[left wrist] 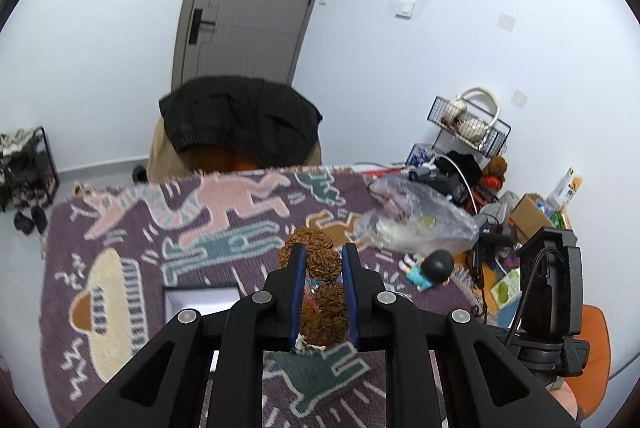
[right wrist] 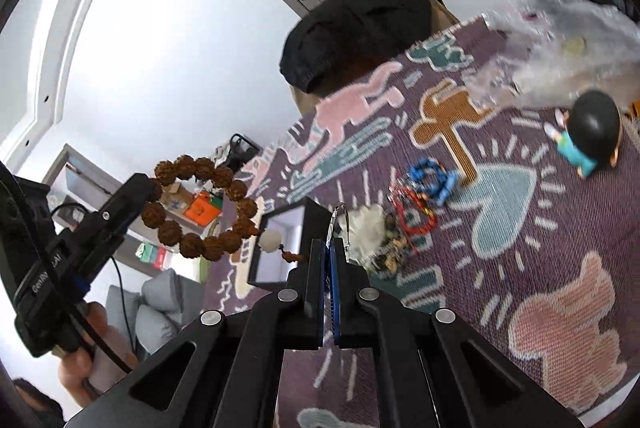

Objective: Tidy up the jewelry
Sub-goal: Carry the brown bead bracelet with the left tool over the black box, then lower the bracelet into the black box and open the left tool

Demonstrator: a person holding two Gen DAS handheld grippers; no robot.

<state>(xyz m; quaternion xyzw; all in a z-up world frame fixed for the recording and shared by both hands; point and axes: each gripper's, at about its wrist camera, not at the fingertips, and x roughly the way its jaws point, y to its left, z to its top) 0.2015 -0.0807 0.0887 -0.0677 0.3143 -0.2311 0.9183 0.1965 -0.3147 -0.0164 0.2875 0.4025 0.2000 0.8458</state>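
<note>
Left gripper (left wrist: 323,260) is pinching brown bead bracelet (right wrist: 200,208) by a bead, loop dangling above black box (right wrist: 276,248); could slip. Right gripper (right wrist: 333,252) is clamping thin metal ring (right wrist: 340,216); pile (right wrist: 404,216) waiting on blanket (right wrist: 520,188).

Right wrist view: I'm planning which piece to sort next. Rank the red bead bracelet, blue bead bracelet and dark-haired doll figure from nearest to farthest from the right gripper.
1. Red bead bracelet, on the cloth just right of the right gripper.
2. Blue bead bracelet, beyond the red one.
3. Dark-haired doll figure, far right.
</note>
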